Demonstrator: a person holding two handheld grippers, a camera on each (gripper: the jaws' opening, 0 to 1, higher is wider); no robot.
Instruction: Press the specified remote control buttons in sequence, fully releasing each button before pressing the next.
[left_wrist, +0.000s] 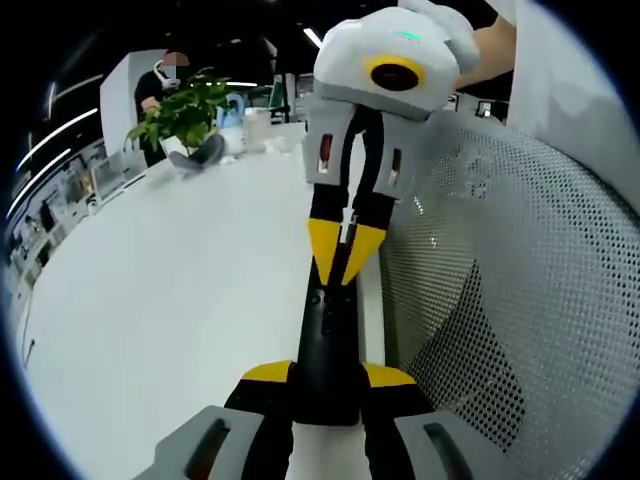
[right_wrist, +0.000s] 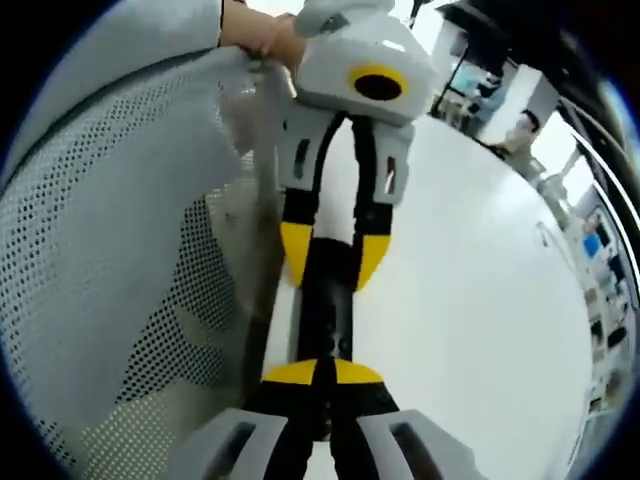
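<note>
A long black remote control (left_wrist: 326, 350) lies on a white bench (left_wrist: 150, 300), close along the bench edge that faces a grey mesh chair back (left_wrist: 520, 300).

In the left gripper view, the left claw (left_wrist: 326, 376) rises from the bottom, its 2 yellow-tipped jaws set one on each side of the near end of the remote, grasping it. The right claw (left_wrist: 343, 250) comes from the far side, its 2 yellow tips drawn together and touching the top face of the remote near its far end. Whether they rest on a button cannot be told.

In the right gripper view, the same remote control (right_wrist: 325, 310) runs between the 2 claws. The right claw (right_wrist: 322, 373) has its jaws clenched, tips meeting over the remote. The left claw (right_wrist: 330, 255) holds the remote's other end between its yellow tips. A hand (right_wrist: 262, 38) grips the white body of the left gripper at the top.

Toward the far corner of the bench stands a green potted plant (left_wrist: 185, 115), with a white cup (left_wrist: 257, 125) near it. A person (left_wrist: 160, 85) stands beyond the bench.
</note>
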